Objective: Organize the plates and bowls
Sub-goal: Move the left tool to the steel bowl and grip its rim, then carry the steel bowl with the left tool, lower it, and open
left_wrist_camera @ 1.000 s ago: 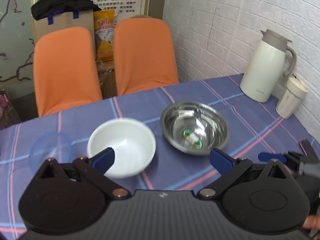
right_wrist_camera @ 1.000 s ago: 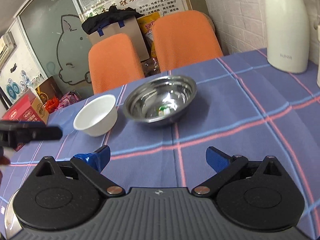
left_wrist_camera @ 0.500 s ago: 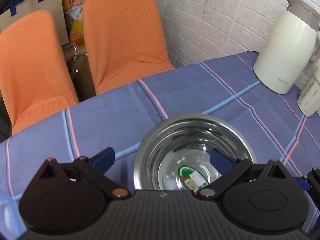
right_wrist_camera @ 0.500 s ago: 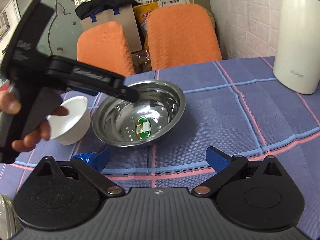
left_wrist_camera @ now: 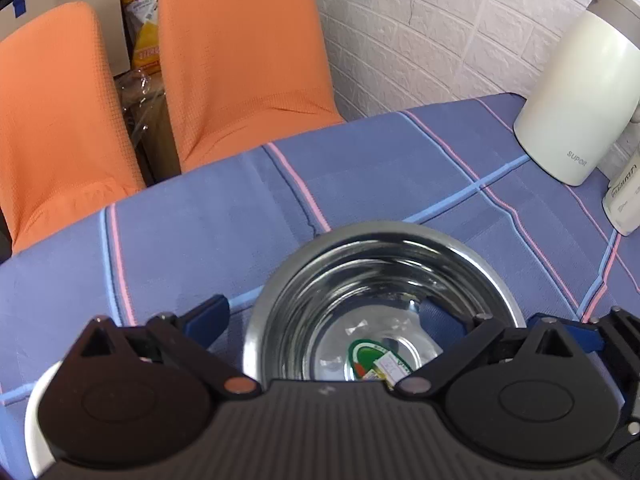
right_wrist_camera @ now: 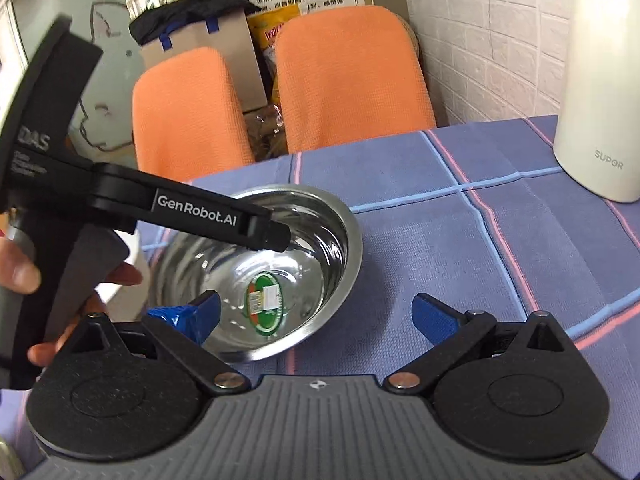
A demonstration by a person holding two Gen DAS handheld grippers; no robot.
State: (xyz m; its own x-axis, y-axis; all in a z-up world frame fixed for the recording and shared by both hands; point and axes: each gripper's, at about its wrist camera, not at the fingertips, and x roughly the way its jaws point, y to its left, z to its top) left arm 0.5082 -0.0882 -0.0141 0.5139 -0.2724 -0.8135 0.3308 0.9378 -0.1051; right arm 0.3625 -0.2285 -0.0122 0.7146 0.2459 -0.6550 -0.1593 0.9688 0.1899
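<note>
Steel bowl (left_wrist_camera: 384, 300): stands on the bench (left_wrist_camera: 200, 232); its left rim lies between the left fingers, one finger outside the wall, the other down inside the bowl.
Sticker (right_wrist_camera: 264, 298): green and white, on the bowl's bottom, just ahead of the right gripper's left finger.
White bowl (left_wrist_camera: 34, 420): only a sliver of rim shows, low beside the left gripper's left finger; mostly hidden by the gripper body.
Left gripper (left_wrist_camera: 328, 316): fingers spread wide, straddling the bowl wall; no squeeze on the rim shows.
Left gripper from the right camera (right_wrist_camera: 268, 236): one black finger reaches over the rim into the bowl, and a hand (right_wrist_camera: 24, 276) holds its handle.
Right gripper (right_wrist_camera: 316, 316): fingers wide, nothing between them but cloth and the bowl's near right rim; the left finger (right_wrist_camera: 192, 316) is at the bowl's near edge.
Jug (left_wrist_camera: 576, 92): cream, upright, well ahead and right of both pairs of fingers.
Cup (left_wrist_camera: 624, 204): pale, just beside the jug.
Chairs (left_wrist_camera: 240, 60): two orange backs beyond the bench's far edge.
</note>
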